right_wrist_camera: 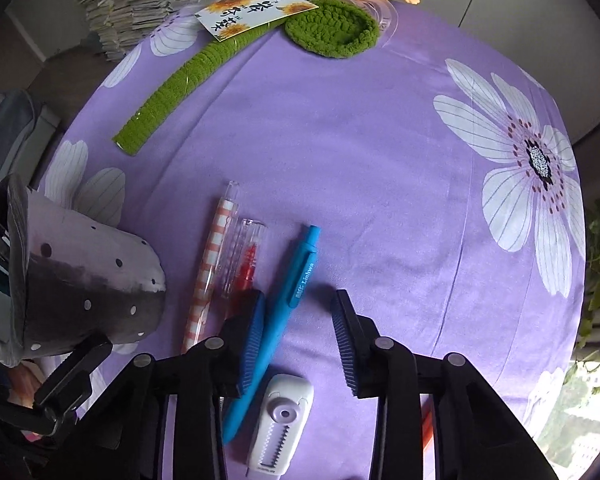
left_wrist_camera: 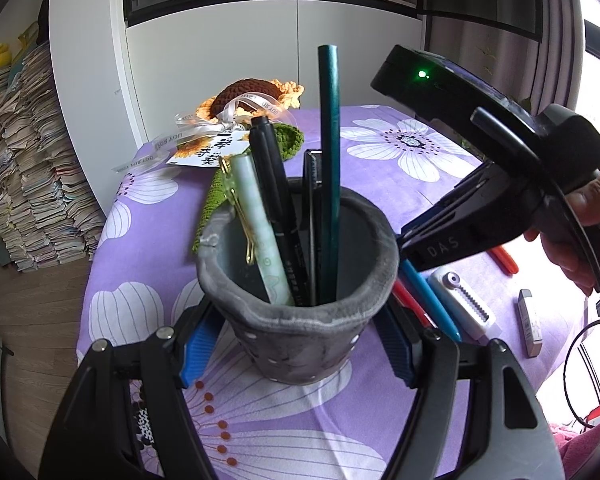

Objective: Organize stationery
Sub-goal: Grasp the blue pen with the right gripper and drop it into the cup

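Observation:
My left gripper (left_wrist_camera: 298,344) is shut on a grey spotted pen holder (left_wrist_camera: 300,332) that stands upright on the purple floral tablecloth (right_wrist_camera: 340,140). In it stand a dark green pencil (left_wrist_camera: 329,160), black markers (left_wrist_camera: 272,184) and a pale green pen (left_wrist_camera: 260,224). My right gripper (right_wrist_camera: 299,298) points down at the cloth, open. A blue pen (right_wrist_camera: 284,312) lies between its fingers, against the left pad (right_wrist_camera: 254,332) and apart from the right one. The holder (right_wrist_camera: 92,280) is at the left in the right wrist view.
Beside the blue pen lie a clear pen with red refill (right_wrist_camera: 244,260), an orange checked pen (right_wrist_camera: 208,272) and a white correction tape (right_wrist_camera: 280,420). An eraser (left_wrist_camera: 530,322) and a red pen (left_wrist_camera: 504,258) lie to the right. A crochet sunflower (left_wrist_camera: 252,92) is at the back.

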`<state>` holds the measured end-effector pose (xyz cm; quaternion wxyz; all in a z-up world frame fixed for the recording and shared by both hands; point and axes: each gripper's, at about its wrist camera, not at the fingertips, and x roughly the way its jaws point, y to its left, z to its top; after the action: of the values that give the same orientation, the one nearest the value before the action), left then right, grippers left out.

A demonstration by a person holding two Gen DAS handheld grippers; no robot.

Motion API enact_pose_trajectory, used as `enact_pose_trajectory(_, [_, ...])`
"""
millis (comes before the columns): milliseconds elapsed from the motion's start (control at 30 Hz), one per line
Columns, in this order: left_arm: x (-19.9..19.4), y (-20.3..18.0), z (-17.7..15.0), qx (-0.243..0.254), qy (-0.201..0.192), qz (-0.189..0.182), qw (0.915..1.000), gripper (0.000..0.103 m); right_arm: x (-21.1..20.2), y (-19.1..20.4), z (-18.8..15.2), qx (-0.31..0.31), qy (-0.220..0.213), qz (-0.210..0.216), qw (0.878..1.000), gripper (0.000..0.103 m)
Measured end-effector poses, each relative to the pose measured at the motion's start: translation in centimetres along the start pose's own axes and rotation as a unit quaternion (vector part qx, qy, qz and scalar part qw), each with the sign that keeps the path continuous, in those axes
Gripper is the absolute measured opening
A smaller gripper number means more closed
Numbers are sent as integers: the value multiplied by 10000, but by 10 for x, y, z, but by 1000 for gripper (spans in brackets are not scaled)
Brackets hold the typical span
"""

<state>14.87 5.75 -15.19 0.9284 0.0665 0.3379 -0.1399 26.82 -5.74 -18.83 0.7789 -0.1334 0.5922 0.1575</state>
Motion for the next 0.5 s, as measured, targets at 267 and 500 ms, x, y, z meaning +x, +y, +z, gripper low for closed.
enact_pose_trajectory(267, [0,0,0,12,3,16,10000,70,-6,-15,6,329,-101,831,9959,14])
enact_pose_trajectory(500, [-1,1,-1,5,1,7,10000,70,-77,-28,3,498,-1426,1224,9809,14])
